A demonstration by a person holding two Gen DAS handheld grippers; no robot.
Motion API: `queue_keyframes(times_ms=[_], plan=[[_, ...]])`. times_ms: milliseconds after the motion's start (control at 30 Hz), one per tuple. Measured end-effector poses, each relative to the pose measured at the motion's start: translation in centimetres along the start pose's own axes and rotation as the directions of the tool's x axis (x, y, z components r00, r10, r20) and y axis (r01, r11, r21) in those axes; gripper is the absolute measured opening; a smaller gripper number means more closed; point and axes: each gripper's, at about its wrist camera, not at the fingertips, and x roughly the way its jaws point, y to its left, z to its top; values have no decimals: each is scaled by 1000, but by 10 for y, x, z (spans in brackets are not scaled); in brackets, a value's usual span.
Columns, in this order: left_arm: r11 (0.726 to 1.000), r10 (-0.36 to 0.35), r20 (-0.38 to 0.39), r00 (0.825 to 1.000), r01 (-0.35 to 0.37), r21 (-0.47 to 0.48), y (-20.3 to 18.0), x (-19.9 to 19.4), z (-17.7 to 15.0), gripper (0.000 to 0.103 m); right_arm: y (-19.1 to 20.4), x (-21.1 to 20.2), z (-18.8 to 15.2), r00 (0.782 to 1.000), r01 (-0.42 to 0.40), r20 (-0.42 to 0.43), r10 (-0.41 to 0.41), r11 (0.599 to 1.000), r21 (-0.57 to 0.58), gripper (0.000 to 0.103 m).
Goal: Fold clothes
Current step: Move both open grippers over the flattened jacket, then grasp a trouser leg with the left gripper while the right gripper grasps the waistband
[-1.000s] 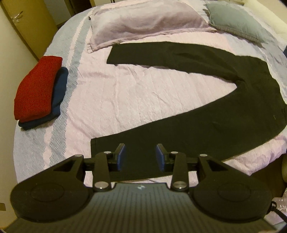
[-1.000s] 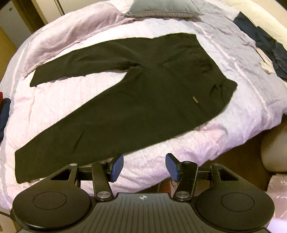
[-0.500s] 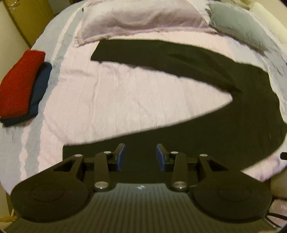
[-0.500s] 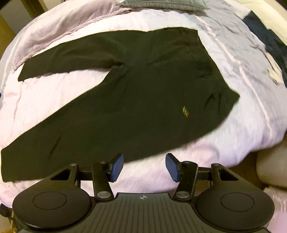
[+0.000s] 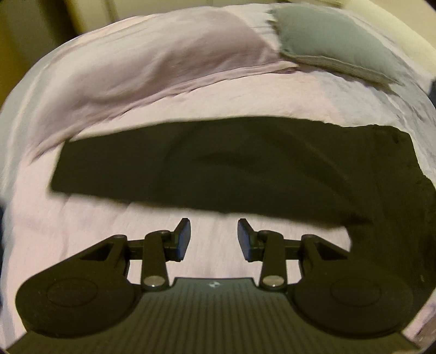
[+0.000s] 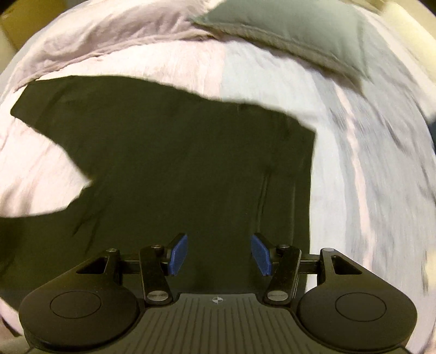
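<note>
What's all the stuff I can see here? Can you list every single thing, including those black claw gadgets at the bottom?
Trousers: one pair, black, spread flat on the bed; one leg stretches across the left wrist view, the wide upper part lies under the right gripper.
Bedspread: one, pale pink with grey-blue bands, covering the bed.
Pink pillow: one, pale pink, at the far end of the bed, beyond the trouser leg.
Grey pillow: one, grey, at the far end, to the right of the pink pillow.
Left gripper: one, black with dark blue pads, open, over bare bedspread just short of the trouser leg.
Right gripper: one, black with blue pads, open, over the trousers.
</note>
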Motion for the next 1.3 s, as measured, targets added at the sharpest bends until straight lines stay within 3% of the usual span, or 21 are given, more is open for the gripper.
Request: queue_keyframes(times_ms=[133, 333, 567, 700, 767, 800, 833, 867, 933, 967, 1000, 1133, 1300], plan=[[983, -62, 47, 997, 52, 179, 2, 59, 48, 34, -19, 31, 54, 997, -51, 43, 58, 989, -135, 56], [904, -102, 53, 993, 70, 422, 22, 137, 106, 36, -27, 85, 122, 990, -115, 43, 137, 937, -329, 56], [806, -124, -85, 989, 151, 573, 47, 202, 130, 41, -44, 145, 166, 977, -210, -44, 208, 907, -365, 56], [766, -136, -150, 979, 200, 611, 60, 219, 132, 56, -44, 170, 178, 968, -250, -125, 219, 895, -370, 56], [748, -141, -183, 973, 226, 624, 66, 228, 133, 58, -42, 180, 180, 963, -262, -158, 219, 895, -360, 56], [750, -145, -201, 969, 240, 616, 69, 230, 133, 54, -41, 184, 181, 962, -264, -165, 217, 896, -358, 56], [748, -149, -213, 966, 251, 614, 69, 232, 131, 37, -40, 187, 181, 962, -262, -168, 214, 896, -359, 55], [746, -154, -224, 962, 262, 613, 70, 233, 129, 33, -39, 188, 181, 963, -259, -169, 210, 896, -360, 51], [738, -143, -216, 966, 250, 627, 69, 232, 122, 17, -36, 183, 179, 969, -238, -154, 193, 893, -381, 31], [735, -133, -199, 971, 231, 638, 69, 228, 118, 14, -34, 176, 177, 973, -224, -137, 184, 892, -393, 25], [733, -126, -177, 976, 212, 646, 69, 223, 115, 5, -33, 170, 174, 977, -208, -120, 174, 890, -405, 23], [751, -109, -27, 994, 100, 653, 70, 176, 97, 4, -25, 117, 156, 990, -114, 28, 140, 892, -438, 19], [811, -64, 153, 986, -38, 584, 71, 83, 60, 5, 22, 34, 102, 975, 83, 218, 35, 856, -510, 18]])
